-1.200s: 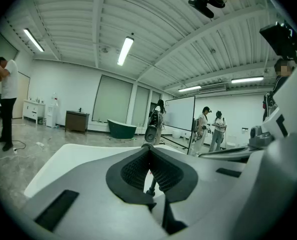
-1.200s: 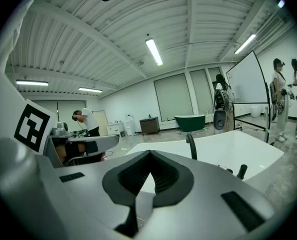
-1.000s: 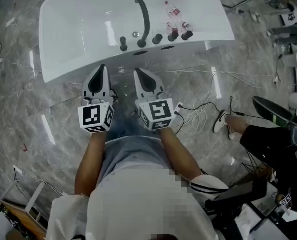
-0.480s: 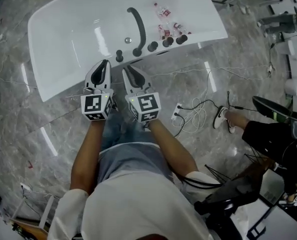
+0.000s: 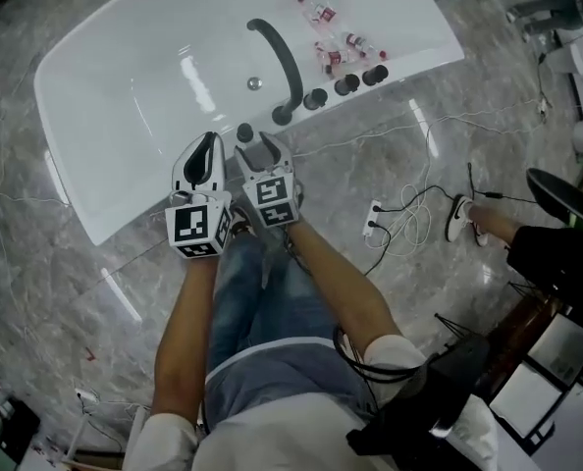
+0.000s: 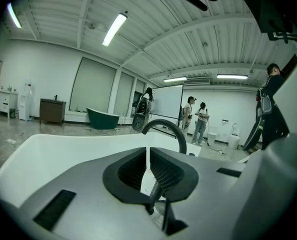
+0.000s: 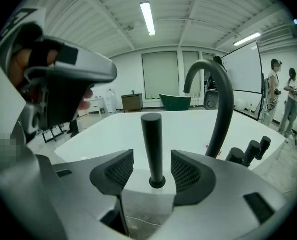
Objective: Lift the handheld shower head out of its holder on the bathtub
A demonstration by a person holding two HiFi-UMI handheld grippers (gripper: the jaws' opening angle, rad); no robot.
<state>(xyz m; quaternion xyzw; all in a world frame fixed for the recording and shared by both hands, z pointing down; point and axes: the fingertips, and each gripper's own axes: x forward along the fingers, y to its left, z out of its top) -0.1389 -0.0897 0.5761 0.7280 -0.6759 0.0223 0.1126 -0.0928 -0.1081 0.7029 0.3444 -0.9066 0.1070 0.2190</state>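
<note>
- Shower head (image 7: 151,134), a dark upright stick, stands in its holder on the near rim of the white bathtub (image 5: 125,86), just left of the curved spout (image 5: 277,67).
- Your right gripper (image 7: 152,156) has the shower head between its jaws, which are opening. That gripper's own view shows a gap on each side, and neither pad (image 7: 186,173) touches it.
- From the head view you get only the shower head's top, just beyond the right gripper's tips, and the gap can't be read there.
- Your left gripper (image 6: 148,156) has its jaws pressed together on nothing. From above it sits just left of the right gripper, both at the tub's near rim.
- The dark knobs (image 5: 345,83) right of the spout show in the head view and in the right gripper view. The small bottles (image 5: 336,47) lying in the tub beyond them are plain only from above.
- Only the head view shows you the power strip (image 5: 374,220) and its white cable on the marble floor (image 5: 125,263), right of your legs.
- Only the gripper views show the far room: a green tub (image 6: 102,118) by the wall and people (image 6: 196,125) standing near a whiteboard (image 6: 166,101).
</note>
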